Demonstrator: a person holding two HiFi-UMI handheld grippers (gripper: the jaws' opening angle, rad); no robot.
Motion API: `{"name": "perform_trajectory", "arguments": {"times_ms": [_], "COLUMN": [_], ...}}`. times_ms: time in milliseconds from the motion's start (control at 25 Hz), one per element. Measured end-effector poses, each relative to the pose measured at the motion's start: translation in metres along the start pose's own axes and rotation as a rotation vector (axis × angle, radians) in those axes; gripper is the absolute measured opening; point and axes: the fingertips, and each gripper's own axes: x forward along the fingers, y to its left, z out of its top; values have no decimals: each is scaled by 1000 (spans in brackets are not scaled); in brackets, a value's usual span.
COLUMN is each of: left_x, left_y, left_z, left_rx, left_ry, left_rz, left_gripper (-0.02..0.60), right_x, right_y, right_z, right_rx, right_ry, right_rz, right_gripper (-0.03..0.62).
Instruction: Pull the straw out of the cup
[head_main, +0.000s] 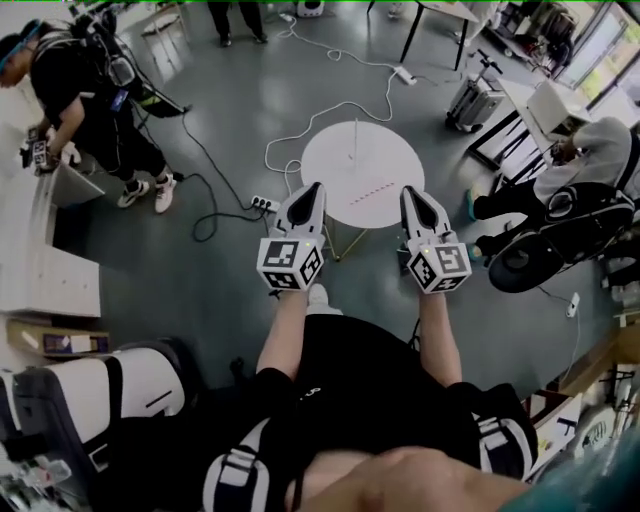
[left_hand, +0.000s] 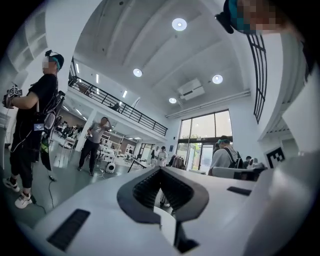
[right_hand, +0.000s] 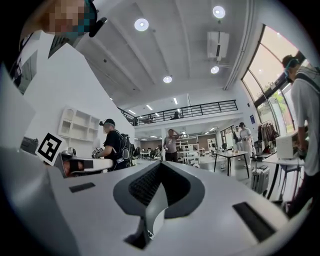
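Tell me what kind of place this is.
Probably an open lab or workshop hall used for recording sessions: a mezzanine railing under a high ceiling, cables trailing over the grey floor, and another person wearing a similar rig.

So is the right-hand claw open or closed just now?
Shut. On the right gripper the jaws meet at their tips, nothing between them.

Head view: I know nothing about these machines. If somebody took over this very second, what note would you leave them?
Left hand-held gripper: jaws together, nothing held.
Right hand-held gripper: jaws together, nothing held.
Both point level at the near edge of the round white table.
The cup and straw cannot be made out; marks on the tabletop are too small to tell.
Done: nothing visible. Left: find the cup, pull the straw out.
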Motion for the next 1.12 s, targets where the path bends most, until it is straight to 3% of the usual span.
{"name": "perform_trajectory", "arguments": {"times_ms": [240,480,840,1120], "left_x": [66,124,169,170], "left_y": [15,36,71,88], "left_z": [3,-16,-23,-7], "left_rx": [37,43,3,17], "left_ry": [60,111,97,75], "left_rz": [-75,-84,-46,-42], "left_gripper": [8,8,8,8], "right_x": [48,92,146,173], "right_y": [-35,-75,-103,-85], "right_z": [-12,-35,-20,-13], "right_rx": [49,88,24,8], "right_ry": [-5,23,-34,-48], "right_rz": [-60,-82,-121,-91], "right_gripper": [15,15,15,15]}}
